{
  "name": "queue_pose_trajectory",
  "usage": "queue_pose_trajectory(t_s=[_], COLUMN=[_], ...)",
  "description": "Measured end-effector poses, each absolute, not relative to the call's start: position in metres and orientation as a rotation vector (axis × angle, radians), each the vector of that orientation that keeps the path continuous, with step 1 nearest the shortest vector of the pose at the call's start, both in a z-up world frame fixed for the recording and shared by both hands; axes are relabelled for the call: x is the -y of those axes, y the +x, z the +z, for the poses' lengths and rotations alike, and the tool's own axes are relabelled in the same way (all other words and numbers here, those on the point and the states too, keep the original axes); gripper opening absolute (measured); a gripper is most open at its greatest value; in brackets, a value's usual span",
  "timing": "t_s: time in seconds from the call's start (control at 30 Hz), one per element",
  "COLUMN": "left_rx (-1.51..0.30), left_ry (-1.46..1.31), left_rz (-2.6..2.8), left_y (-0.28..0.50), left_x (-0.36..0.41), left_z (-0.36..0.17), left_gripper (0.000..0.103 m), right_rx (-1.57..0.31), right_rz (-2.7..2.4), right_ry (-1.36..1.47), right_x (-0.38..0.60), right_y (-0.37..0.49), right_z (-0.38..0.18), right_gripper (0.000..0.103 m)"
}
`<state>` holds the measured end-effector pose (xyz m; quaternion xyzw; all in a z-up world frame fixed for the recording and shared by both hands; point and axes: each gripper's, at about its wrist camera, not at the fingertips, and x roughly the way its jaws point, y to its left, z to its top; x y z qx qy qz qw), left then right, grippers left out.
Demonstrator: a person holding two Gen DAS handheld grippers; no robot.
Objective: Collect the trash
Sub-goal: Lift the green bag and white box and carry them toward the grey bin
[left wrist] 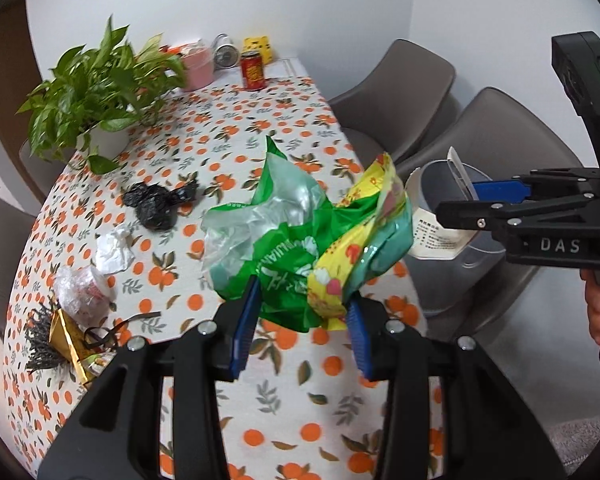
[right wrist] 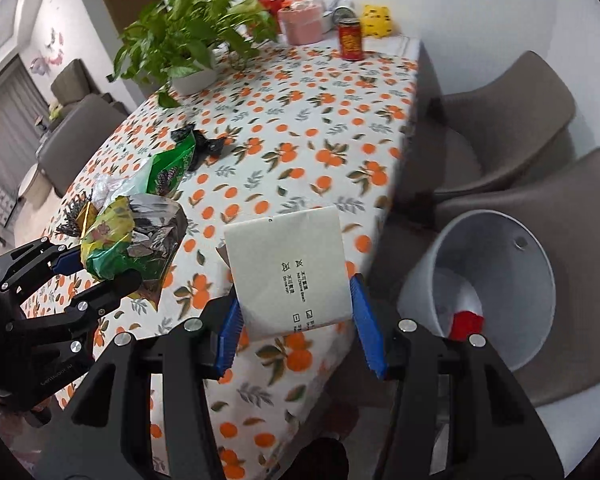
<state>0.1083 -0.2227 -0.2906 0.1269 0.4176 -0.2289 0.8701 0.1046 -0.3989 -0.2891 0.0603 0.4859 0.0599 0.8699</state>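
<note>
My left gripper is shut on crumpled green and yellow snack bags, held above the orange-print table; they also show in the right wrist view. My right gripper is shut on a flat white paper packet, near the table's right edge; the packet also shows in the left wrist view. A grey trash bin stands beside the table, with something red inside. A black bag, white crumpled paper, clear wrapper and gold wrapper lie on the table.
A potted plant, red can, pink container and yellow item stand at the far end. Grey chairs stand along the right side by the bin, another chair on the left.
</note>
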Motion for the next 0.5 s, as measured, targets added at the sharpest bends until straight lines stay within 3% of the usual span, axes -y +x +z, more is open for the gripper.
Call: queue_pose_trajectory(t_s=[0.5], left_rx=[-0.834], left_ry=[0.366], left_rz=[-0.728], left_y=[0.076], left_x=[0.304], left_z=[-0.266], left_gripper=[0.041], right_rx=[-0.938], right_rz=[-0.143], right_ry=[0.246], right_x=[0.498], right_y=[0.023], right_z=[-0.263], right_gripper=[0.049])
